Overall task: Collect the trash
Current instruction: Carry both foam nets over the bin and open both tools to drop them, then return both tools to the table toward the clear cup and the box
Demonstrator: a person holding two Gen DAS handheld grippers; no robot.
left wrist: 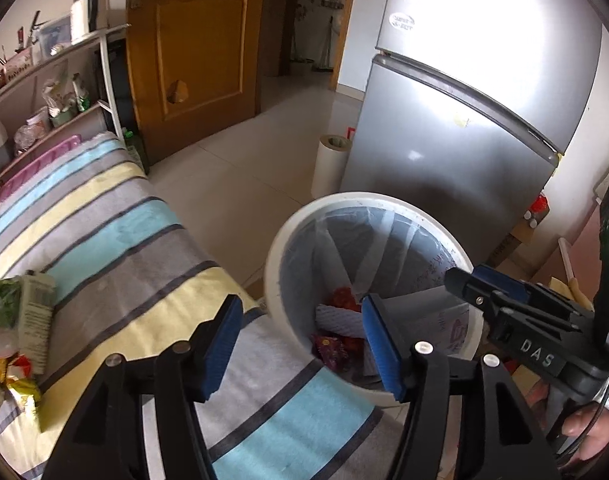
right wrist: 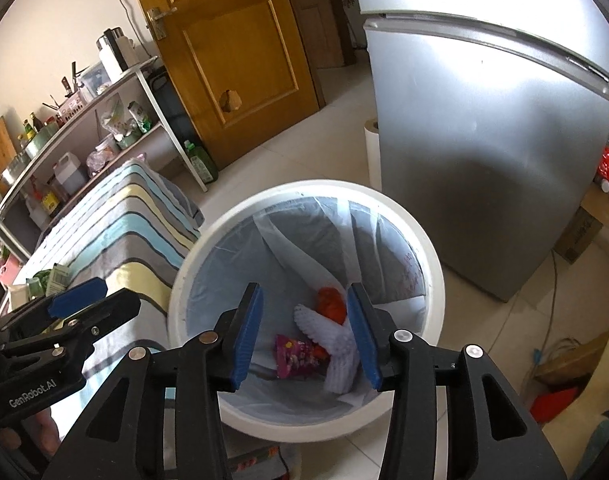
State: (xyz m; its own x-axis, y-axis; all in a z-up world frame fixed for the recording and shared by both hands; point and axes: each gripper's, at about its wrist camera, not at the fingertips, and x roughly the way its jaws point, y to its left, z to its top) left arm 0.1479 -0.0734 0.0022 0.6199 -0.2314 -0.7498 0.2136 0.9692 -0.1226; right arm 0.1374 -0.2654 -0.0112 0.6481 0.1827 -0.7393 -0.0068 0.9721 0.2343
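A white trash bin (right wrist: 192,260) with a thin liner stands on the floor beside a striped bed (left wrist: 116,240). In it lie a magenta wrapper (right wrist: 296,360), a white foam sleeve (right wrist: 336,340) and an orange piece (right wrist: 330,302). My right gripper (right wrist: 304,312) hangs open above the bin's mouth, nothing between its pads. My left gripper (left wrist: 300,320) is open too, over the bed's edge and the bin's near rim (left wrist: 276,248), and holds nothing. More trash lies on the bed: a green packet (left wrist: 0,304), a carton (left wrist: 34,316) and a yellow wrapper (left wrist: 16,376).
A silver fridge (right wrist: 484,140) stands right behind the bin, with a paper roll (left wrist: 330,164) at its corner. A shelf unit (right wrist: 104,120) full of bottles and bags lines the left wall. A wooden door (right wrist: 232,60) is beyond, with a green bottle (right wrist: 202,164) on the floor.
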